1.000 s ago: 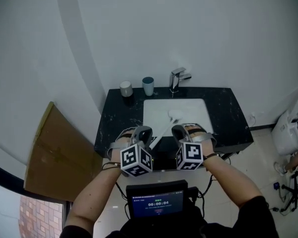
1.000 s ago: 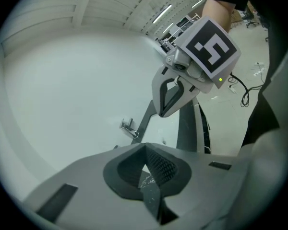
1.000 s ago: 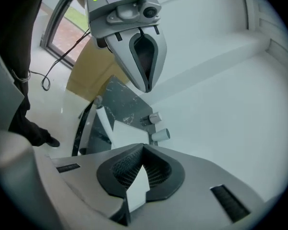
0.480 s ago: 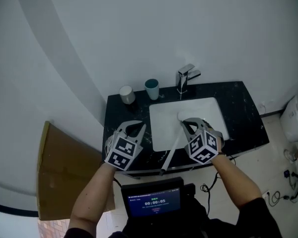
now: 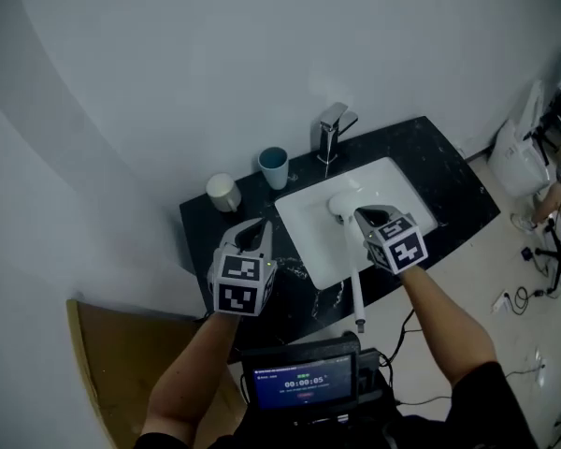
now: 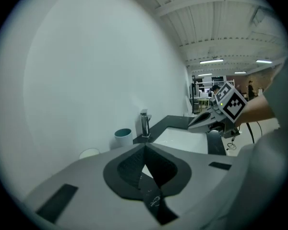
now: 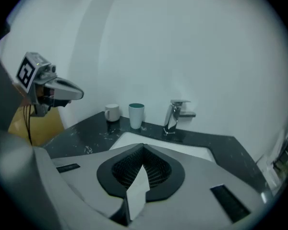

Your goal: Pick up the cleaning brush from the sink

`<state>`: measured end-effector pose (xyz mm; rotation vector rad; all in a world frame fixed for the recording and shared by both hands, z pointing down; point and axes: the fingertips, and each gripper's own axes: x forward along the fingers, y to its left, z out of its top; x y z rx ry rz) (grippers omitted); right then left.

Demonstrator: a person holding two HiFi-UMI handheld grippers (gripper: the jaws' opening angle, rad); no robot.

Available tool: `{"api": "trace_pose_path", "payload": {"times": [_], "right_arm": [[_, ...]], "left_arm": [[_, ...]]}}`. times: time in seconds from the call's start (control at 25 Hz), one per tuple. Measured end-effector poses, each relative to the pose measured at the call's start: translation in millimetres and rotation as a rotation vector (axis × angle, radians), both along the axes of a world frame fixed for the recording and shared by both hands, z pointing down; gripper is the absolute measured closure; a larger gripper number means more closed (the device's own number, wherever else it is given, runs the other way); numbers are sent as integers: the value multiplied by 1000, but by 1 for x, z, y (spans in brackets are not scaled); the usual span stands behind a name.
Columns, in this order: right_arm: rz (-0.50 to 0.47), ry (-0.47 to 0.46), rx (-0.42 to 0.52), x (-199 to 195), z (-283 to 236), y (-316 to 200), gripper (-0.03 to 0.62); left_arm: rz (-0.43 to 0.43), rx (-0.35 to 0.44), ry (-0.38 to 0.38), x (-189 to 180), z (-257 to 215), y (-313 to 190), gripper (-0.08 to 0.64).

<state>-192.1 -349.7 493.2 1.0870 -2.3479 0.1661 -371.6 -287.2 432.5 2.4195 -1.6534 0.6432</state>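
The white cleaning brush [image 5: 356,283] hangs over the white sink [image 5: 310,224]. Its round head lies just past the fingertips and its long handle runs back over the counter's front edge. My right gripper [image 5: 363,215] is shut on the handle, which shows as a white strip [image 7: 136,191] between the dark pads in the right gripper view [image 7: 144,145]. My left gripper [image 5: 252,228] hovers over the black counter to the left of the sink. In its own view [image 6: 145,146] the jaw tips meet with nothing between them.
A chrome tap [image 5: 331,131] stands behind the sink, with a teal cup [image 5: 273,166] and a white cup [image 5: 224,193] to its left on the black marbled counter [image 5: 449,181]. Cardboard [image 5: 112,372] leans at the lower left. A small screen [image 5: 304,378] sits at my chest.
The two grippers have drawn apart and rolled. The left one has gone left over the counter. The right one has kept hold of the brush, whose handle has swung round toward me.
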Motion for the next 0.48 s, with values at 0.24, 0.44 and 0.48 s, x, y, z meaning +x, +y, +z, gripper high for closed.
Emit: {"api": "trace_pose_path", "payload": {"times": [0.24, 0.44, 0.48], "right_arm": [[297, -147, -312, 2, 66, -23, 588], [439, -138, -587, 4, 135, -34, 474], [465, -139, -637, 6, 145, -36, 474]], "left_arm": [[-55, -202, 123, -29, 55, -22, 541], [-82, -368, 168, -38, 94, -37, 543], [-85, -390, 165, -39, 100, -39, 541]]}}
